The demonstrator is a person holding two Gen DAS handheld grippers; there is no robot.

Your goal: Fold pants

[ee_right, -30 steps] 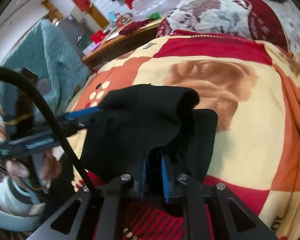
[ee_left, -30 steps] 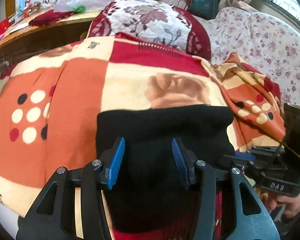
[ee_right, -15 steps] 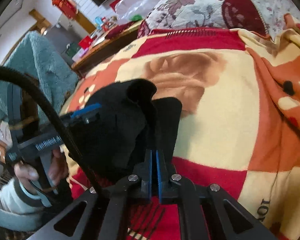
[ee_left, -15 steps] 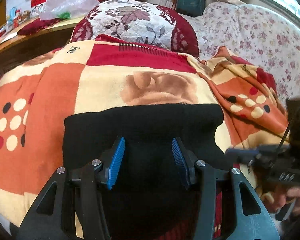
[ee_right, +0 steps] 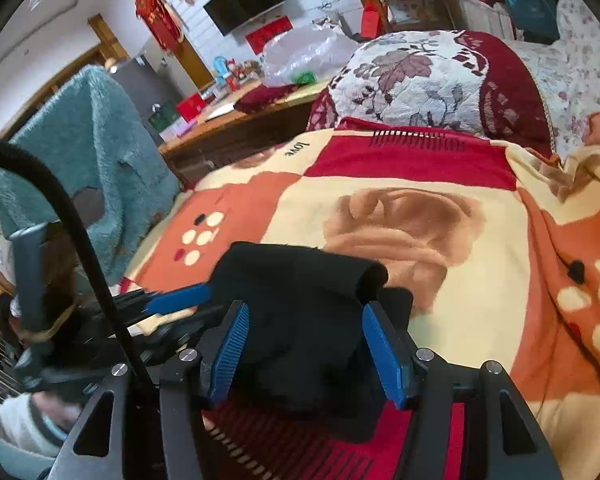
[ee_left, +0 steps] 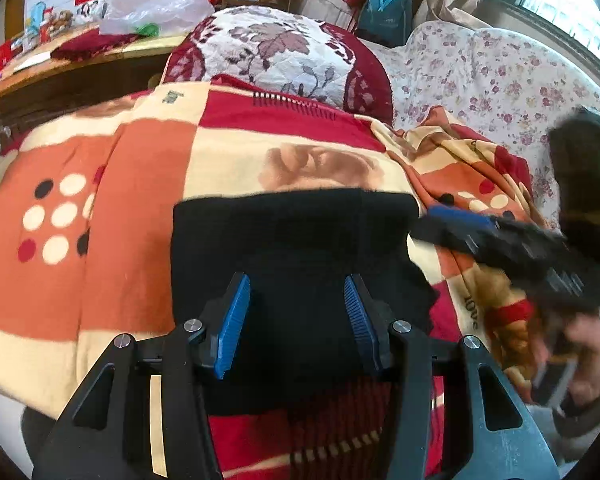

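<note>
The black pants [ee_left: 296,248] lie folded into a compact block on the patterned blanket [ee_left: 100,216]; they also show in the right wrist view [ee_right: 300,312]. My left gripper [ee_left: 296,320] is open just above the near part of the pants, its blue pads apart and holding nothing. My right gripper [ee_right: 306,356] is open over the pants' right end, empty. It shows blurred at the right of the left wrist view [ee_left: 452,216]. The left gripper's blue tip shows at the left of the right wrist view [ee_right: 176,300].
A floral cushion [ee_left: 284,52] sits at the blanket's far end. A wooden desk [ee_right: 236,128] with a plastic bag [ee_right: 304,56] and clutter stands beyond. A teal fluffy cover [ee_right: 88,152] is to the left, a flowered sofa cover [ee_left: 500,80] to the right.
My right gripper was shut on the pants' edge and has opened, letting the fabric down onto the folded stack. The left gripper stayed open over the pants.
</note>
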